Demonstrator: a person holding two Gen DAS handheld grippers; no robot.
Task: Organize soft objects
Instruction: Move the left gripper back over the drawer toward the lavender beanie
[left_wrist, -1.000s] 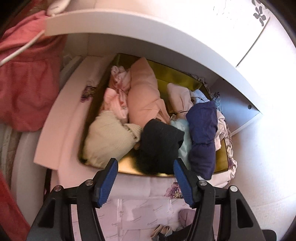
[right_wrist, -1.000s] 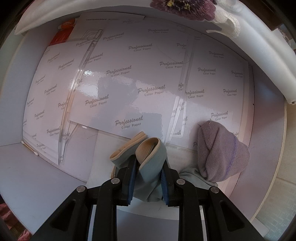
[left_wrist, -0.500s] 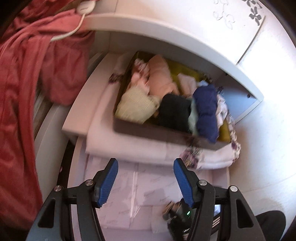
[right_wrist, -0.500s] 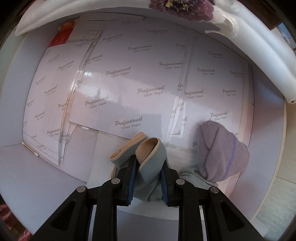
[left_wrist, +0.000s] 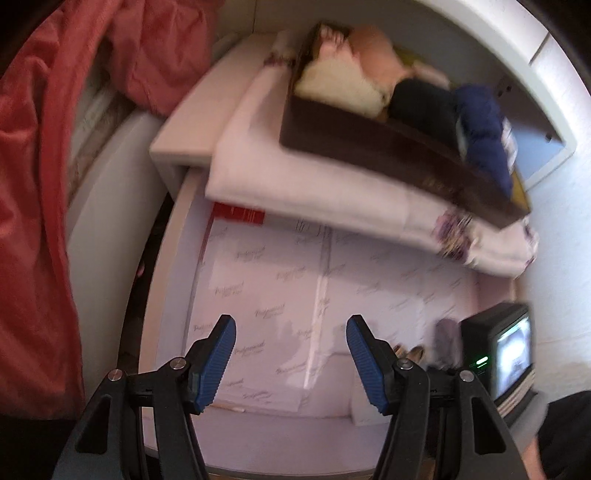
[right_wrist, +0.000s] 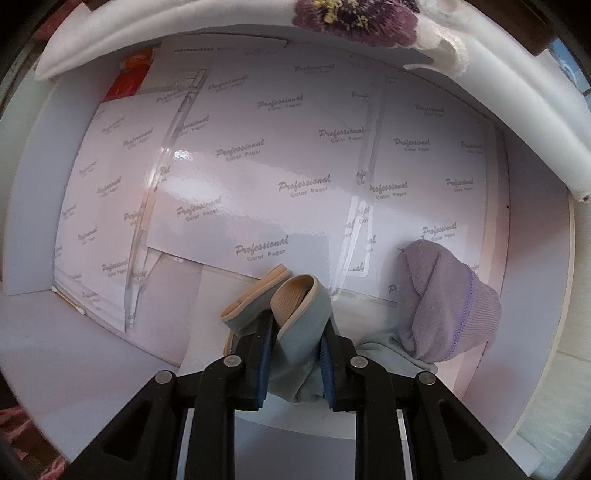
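Your right gripper (right_wrist: 293, 363) is closed tight on a pale grey-blue sock with a beige ribbed cuff (right_wrist: 301, 314); the cuff stands up in a fold between and just ahead of the blue pads, and the rest of the sock drops out of sight behind the fingers. A second beige-edged cuff (right_wrist: 255, 291) pokes out just left of the left finger, and you cannot tell whether it belongs to the same sock or to its pair. Just right of that gripper, a lilac knitted sock (right_wrist: 443, 302) lies bunched near the right edge of the white shelf (right_wrist: 37, 332), resting partly on the glossy white sheets printed "Professional Color Paper" (right_wrist: 258, 166) that cover the shelf floor. Your left gripper (left_wrist: 291, 360) is spread wide with nothing between its blue pads, held above the same printed sheets. Well beyond it, on a folded white cloth with purple flower embroidery (left_wrist: 314, 184), sits a dark brown tray (left_wrist: 388, 147) packed with rolled soft items: cream (left_wrist: 340, 88), peach (left_wrist: 376, 62), black (left_wrist: 424, 103) and navy (left_wrist: 484, 136). That view is motion-blurred, so the far items in the tray are hard to make out, and the upper shelf's edge cuts off the tray's back.
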